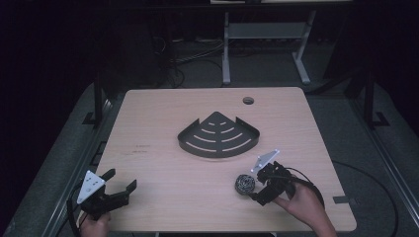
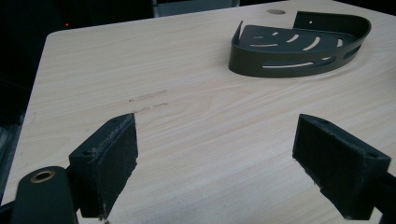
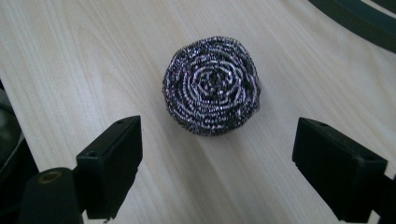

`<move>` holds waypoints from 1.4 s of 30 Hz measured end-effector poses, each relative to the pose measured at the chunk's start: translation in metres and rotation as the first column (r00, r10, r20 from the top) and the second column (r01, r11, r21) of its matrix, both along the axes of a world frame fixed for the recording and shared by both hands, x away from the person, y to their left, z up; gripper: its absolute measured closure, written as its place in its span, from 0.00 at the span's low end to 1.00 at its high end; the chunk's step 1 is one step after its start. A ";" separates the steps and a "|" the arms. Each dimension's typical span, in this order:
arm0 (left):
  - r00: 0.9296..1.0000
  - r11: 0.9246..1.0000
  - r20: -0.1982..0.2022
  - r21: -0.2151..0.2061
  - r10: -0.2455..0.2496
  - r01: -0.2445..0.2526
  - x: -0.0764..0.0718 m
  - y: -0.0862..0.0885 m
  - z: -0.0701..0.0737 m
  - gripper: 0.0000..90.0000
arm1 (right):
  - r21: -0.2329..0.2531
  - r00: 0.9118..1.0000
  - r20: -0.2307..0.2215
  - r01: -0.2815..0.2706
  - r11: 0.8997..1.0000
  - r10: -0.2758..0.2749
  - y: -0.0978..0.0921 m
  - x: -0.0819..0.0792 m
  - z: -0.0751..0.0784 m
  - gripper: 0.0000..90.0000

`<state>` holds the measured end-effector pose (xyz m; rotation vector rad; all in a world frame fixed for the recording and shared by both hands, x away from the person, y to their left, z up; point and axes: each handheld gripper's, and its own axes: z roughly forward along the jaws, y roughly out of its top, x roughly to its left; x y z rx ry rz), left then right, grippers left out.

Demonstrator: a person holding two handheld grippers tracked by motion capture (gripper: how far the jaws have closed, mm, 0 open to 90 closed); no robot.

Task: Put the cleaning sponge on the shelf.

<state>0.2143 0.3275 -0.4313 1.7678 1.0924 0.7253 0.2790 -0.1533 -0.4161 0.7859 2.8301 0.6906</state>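
From my station the high view was dim: the worktop (image 1: 163, 133) was the one lit surface, evenly pale under soft light from above, while the floor and room around it sank nearly to black. Shadows on the wood were faint and short. I saw no glare on it. The corner rack (image 1: 219, 136) read as a flat dark shape with little detail. In the left claw (image 2: 215, 161) view the near pads (image 2: 114, 163) were slightly soft and the far worktop edge was grainy. In the right claw (image 3: 217, 165) view the steel scourer (image 3: 211, 85) was sharp, its coils catching small bright glints, with a soft shadow just beside it.
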 end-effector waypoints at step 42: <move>1.000 1.000 0.006 -0.010 -0.003 0.003 0.000 0.000 0.001 0.15 | -0.092 0.995 -0.086 -0.055 0.994 0.047 0.037 0.029 -0.024 0.28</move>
